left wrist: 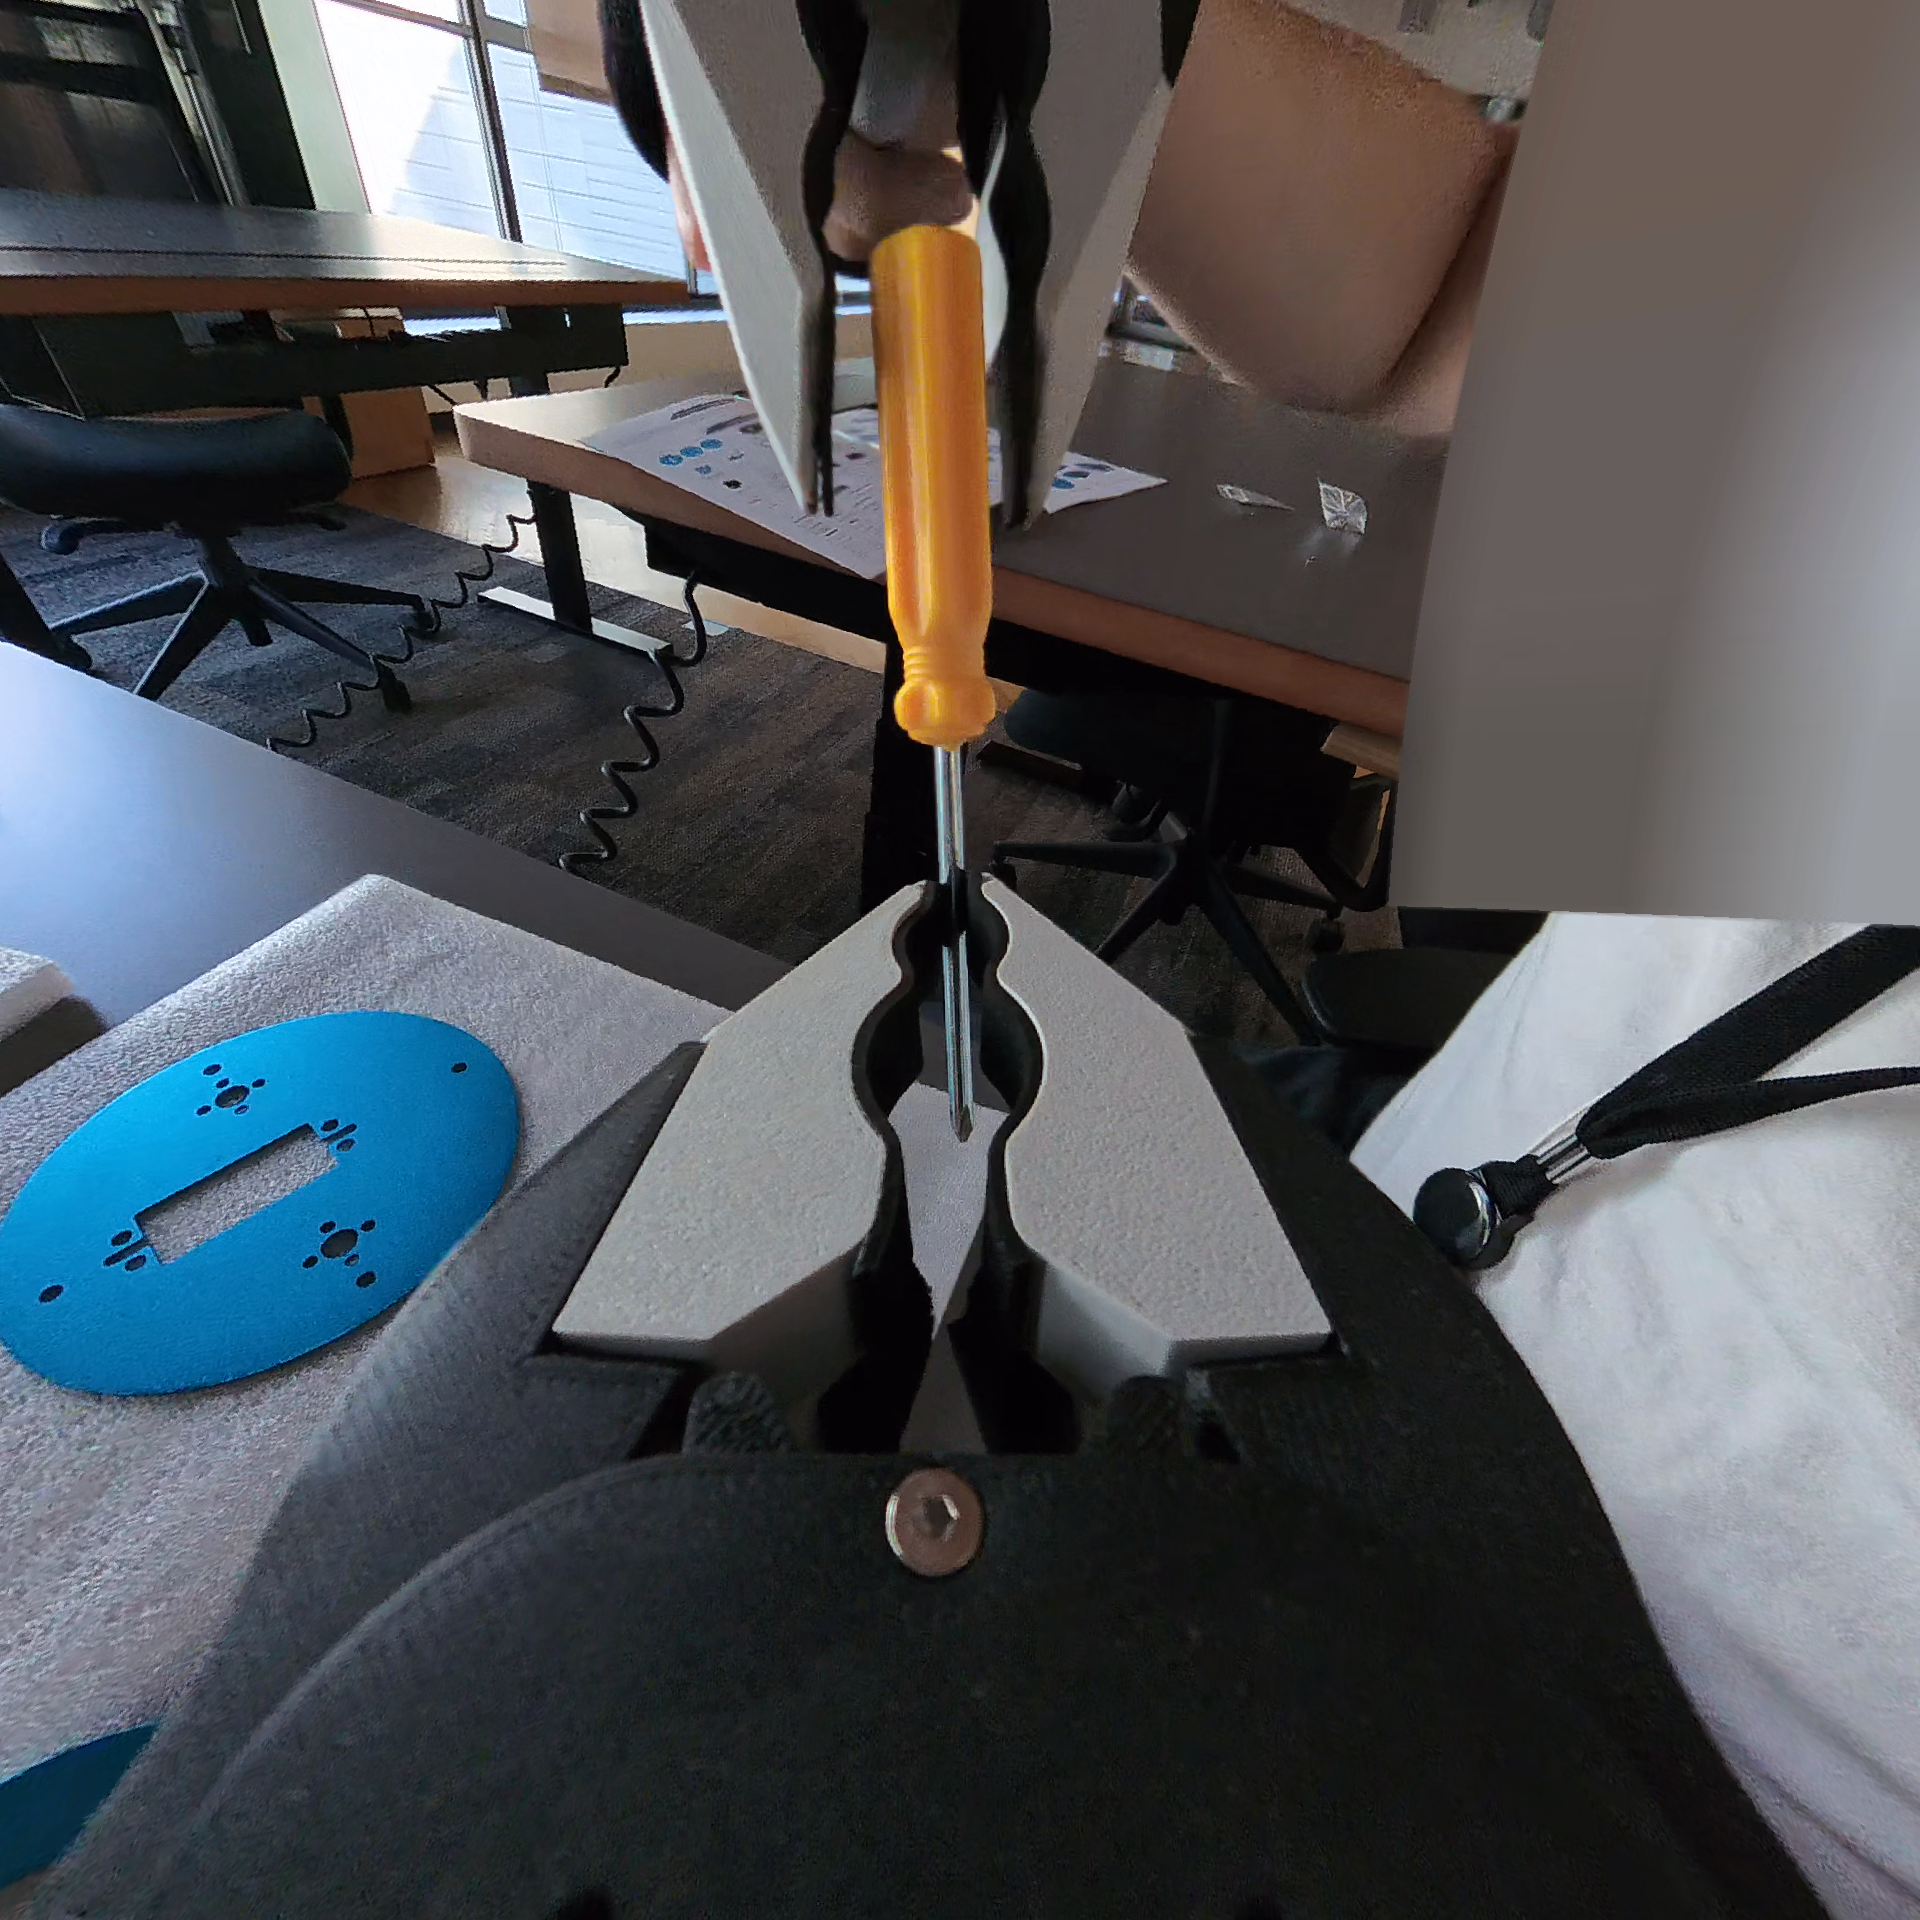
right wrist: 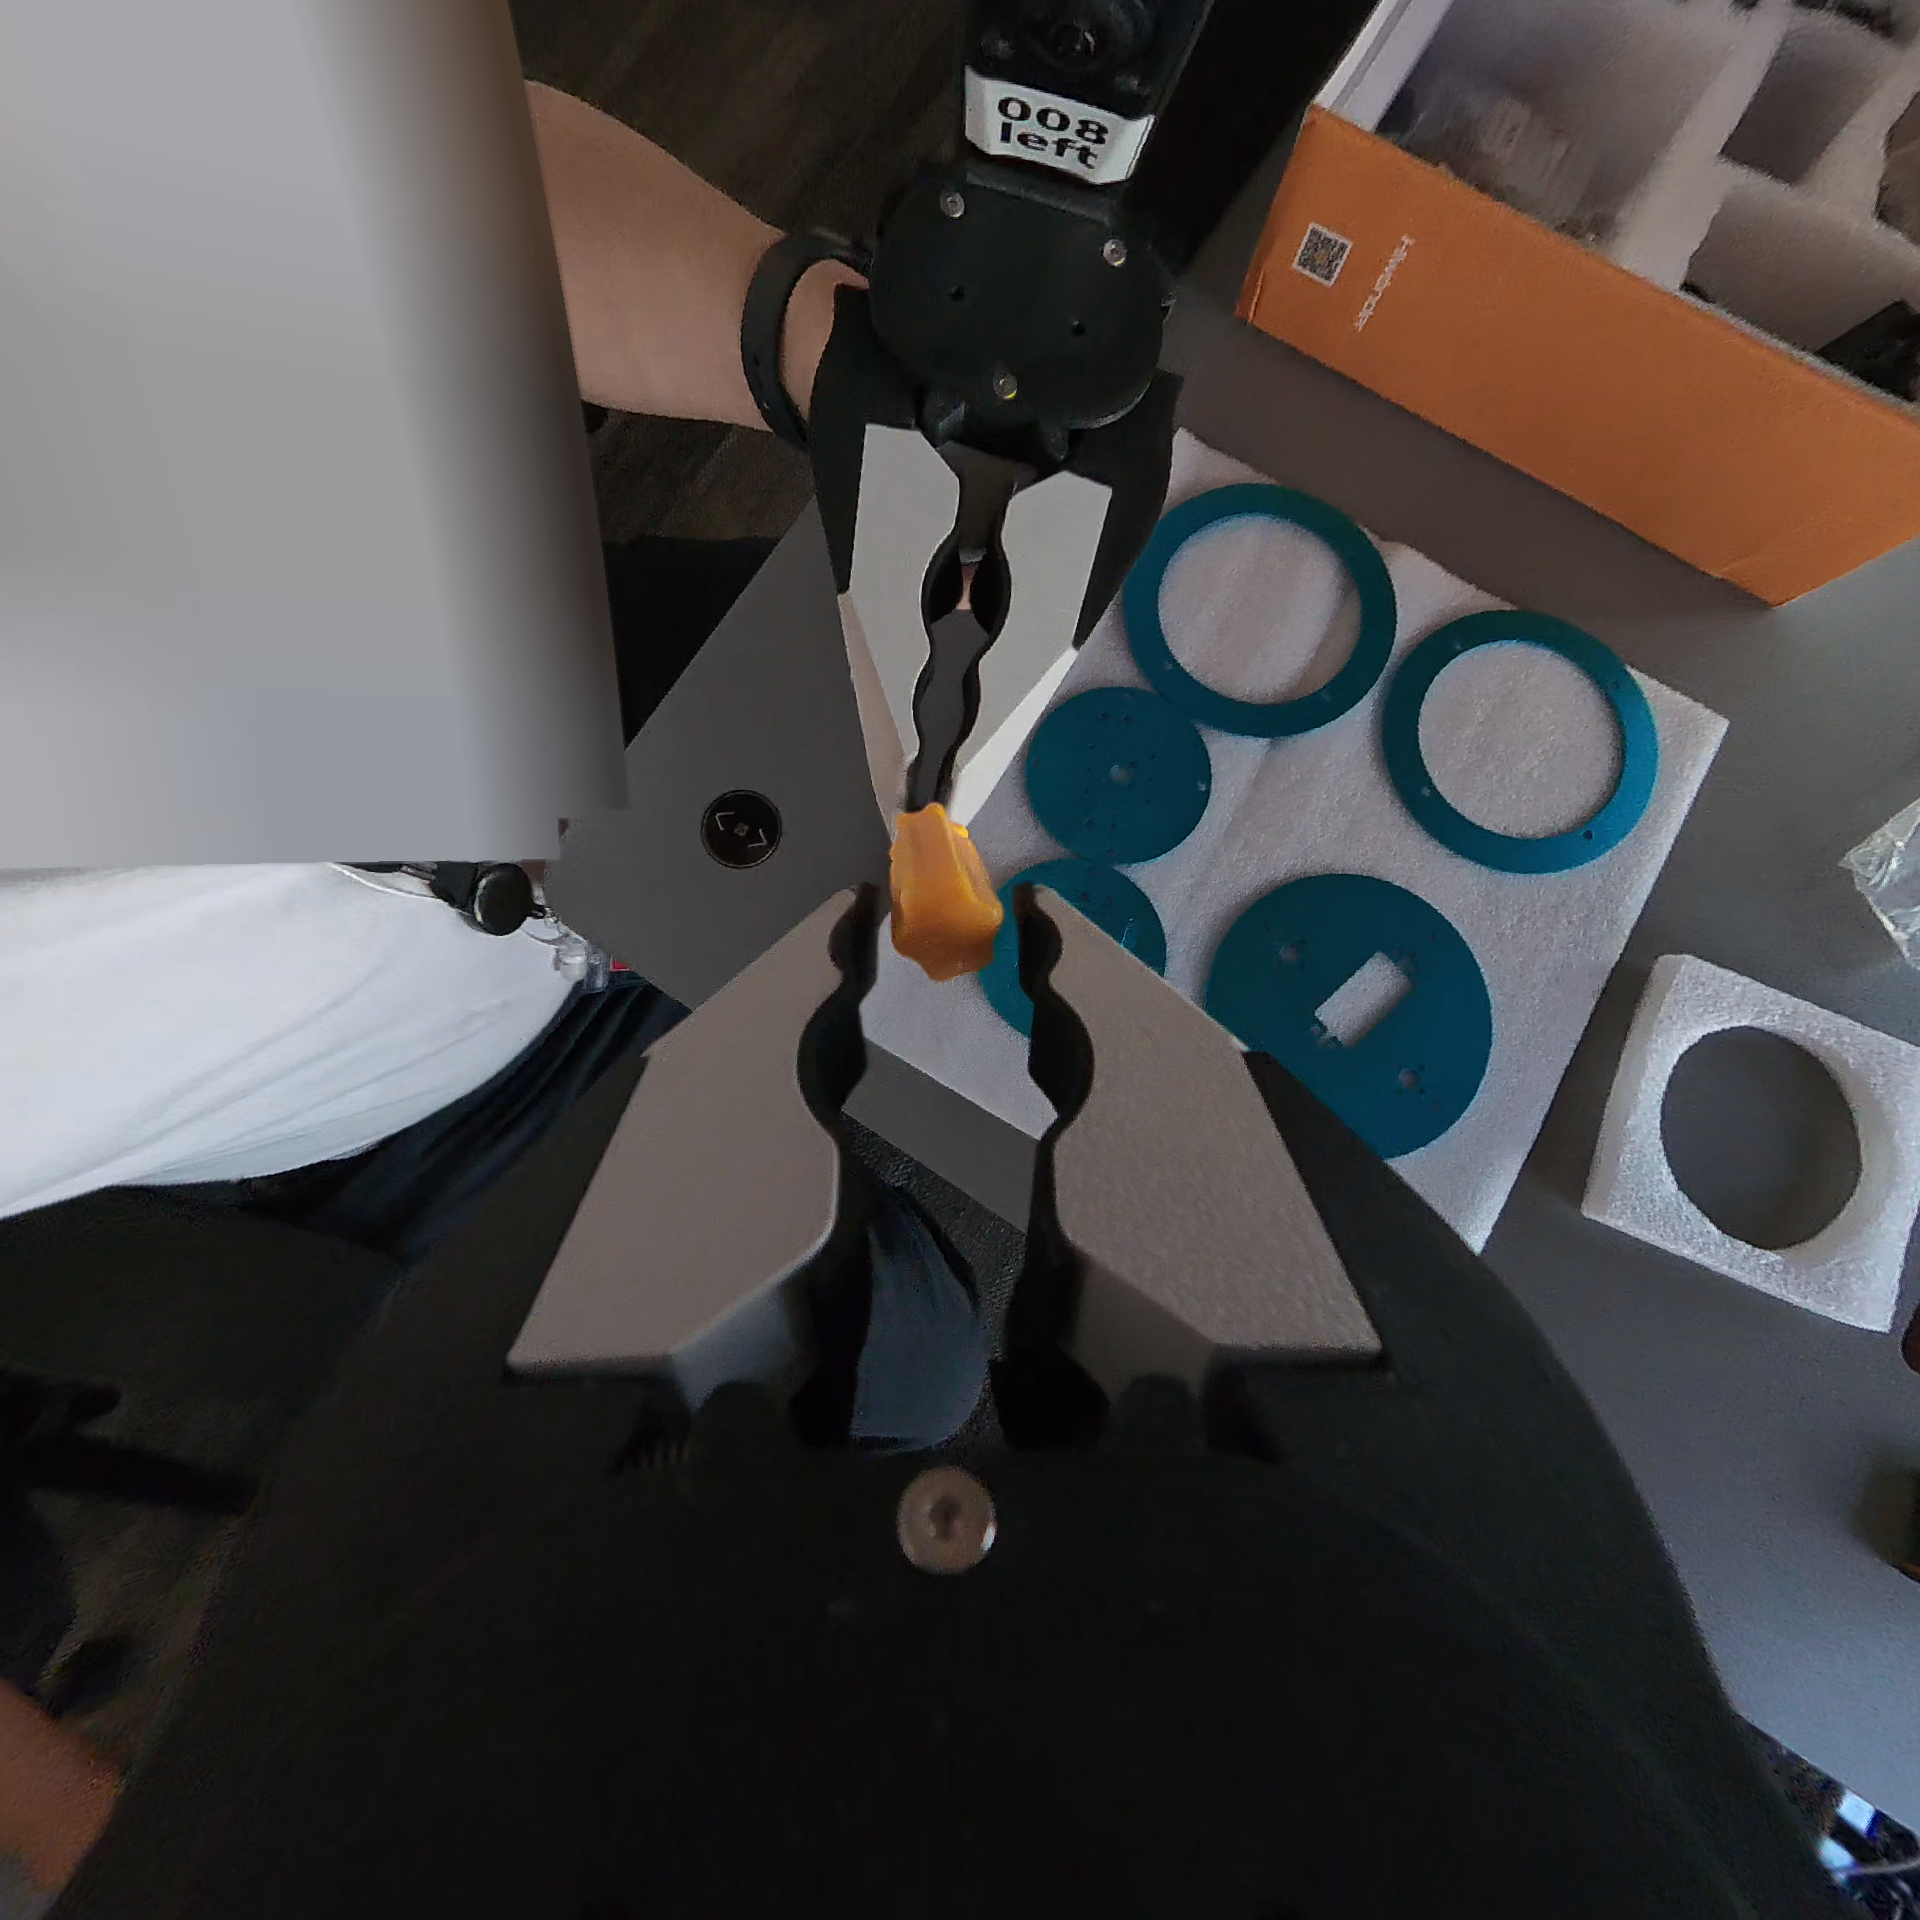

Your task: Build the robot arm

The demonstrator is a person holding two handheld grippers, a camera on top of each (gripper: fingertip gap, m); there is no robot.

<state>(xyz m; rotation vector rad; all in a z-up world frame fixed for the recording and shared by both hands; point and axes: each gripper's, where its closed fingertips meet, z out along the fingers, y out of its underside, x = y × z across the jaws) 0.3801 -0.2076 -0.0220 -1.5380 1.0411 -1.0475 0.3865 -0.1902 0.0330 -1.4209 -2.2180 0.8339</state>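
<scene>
An orange-handled screwdriver stands upright between my two grippers. My left gripper is shut on its thin metal shaft, with the tip pointing down between the fingers. My right gripper reaches down from above, its fingers open on either side of the handle. In the right wrist view the handle's end sits between my right gripper's fingertips with a gap on the left. The left gripper holds the tool from beyond.
Blue metal discs and rings lie on a white foam sheet on the grey table. A foam block with a round hole and an orange box sit nearby. A person in a white shirt is close. My right fingertips sit around 6 centimetres from my left ones.
</scene>
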